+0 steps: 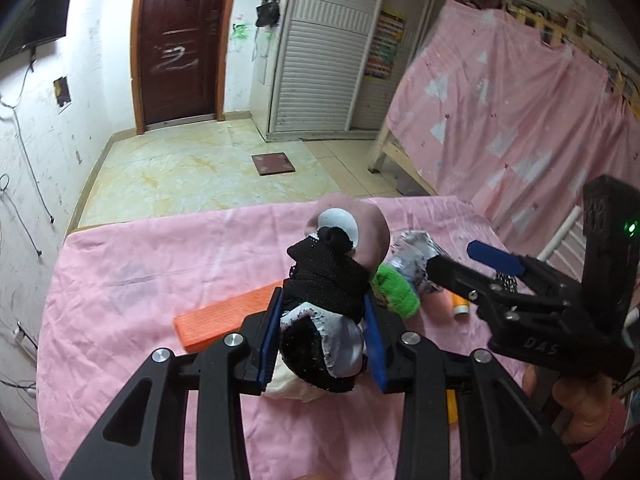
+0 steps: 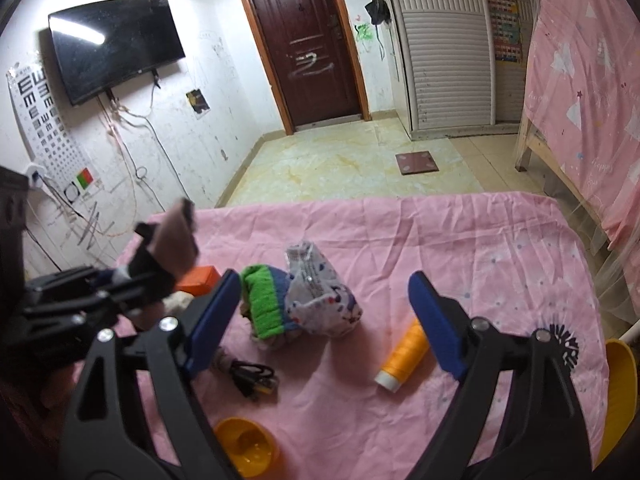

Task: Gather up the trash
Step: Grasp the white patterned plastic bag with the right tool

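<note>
My left gripper (image 1: pixel 323 300) is shut on a bundle of black, white and mauve cloth (image 1: pixel 320 276), whose top sticks up past the blue pads; it is lifted over the pink-covered table (image 1: pixel 140 280). In the right wrist view the same bundle (image 2: pixel 180 236) shows at the left edge. My right gripper (image 2: pixel 324 284) is open, nothing pressed between its pads. Beyond its fingertips lie a green-and-blue knit piece (image 2: pixel 264 300) and a crumpled patterned wrapper (image 2: pixel 320 296). An orange thread spool (image 2: pixel 404 356) lies just inside its right finger.
An orange box (image 1: pixel 228 316) lies behind the left gripper. A black cable (image 2: pixel 252 376) and a yellow bowl (image 2: pixel 246 446) sit near the table's front; a yellow container (image 2: pixel 620 392) is at the right edge. A pink-curtained bunk bed (image 2: pixel 580 80) stands to the right.
</note>
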{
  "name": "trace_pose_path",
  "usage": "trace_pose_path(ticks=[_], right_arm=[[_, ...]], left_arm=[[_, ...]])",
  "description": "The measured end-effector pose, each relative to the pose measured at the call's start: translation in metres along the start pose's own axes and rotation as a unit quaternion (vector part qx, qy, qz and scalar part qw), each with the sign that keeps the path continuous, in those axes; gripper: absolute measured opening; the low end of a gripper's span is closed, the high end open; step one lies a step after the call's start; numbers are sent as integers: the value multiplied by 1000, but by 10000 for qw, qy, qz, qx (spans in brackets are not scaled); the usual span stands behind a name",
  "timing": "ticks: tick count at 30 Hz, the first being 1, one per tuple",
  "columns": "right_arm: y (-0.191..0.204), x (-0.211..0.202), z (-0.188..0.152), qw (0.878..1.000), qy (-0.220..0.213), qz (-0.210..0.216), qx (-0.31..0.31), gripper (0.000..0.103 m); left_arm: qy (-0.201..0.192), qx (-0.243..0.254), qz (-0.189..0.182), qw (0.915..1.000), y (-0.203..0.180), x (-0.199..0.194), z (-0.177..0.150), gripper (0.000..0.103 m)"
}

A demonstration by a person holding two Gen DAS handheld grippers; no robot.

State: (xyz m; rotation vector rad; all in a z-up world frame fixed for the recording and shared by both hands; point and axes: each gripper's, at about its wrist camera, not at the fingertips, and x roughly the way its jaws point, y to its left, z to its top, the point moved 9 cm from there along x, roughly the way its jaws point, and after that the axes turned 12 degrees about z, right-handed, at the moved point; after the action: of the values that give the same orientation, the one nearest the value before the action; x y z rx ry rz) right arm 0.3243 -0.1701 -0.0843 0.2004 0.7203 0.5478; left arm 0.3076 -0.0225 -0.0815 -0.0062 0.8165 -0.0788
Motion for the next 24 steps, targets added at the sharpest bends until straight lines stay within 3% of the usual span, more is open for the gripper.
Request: trace_pose_path(ticks=[5, 8, 24], right_arm=[[4, 17, -3, 9997, 243, -54, -88, 40], [5, 22, -5, 9994, 295, -107, -134, 25], [14, -7, -1, 9995, -34, -60, -312, 22]], left_arm=[[-36, -44, -4, 10000, 2, -3, 0, 30], [-49, -64, 3, 10000, 4, -5, 0, 30], [-203, -109, 180, 9996, 1, -23, 6, 30]])
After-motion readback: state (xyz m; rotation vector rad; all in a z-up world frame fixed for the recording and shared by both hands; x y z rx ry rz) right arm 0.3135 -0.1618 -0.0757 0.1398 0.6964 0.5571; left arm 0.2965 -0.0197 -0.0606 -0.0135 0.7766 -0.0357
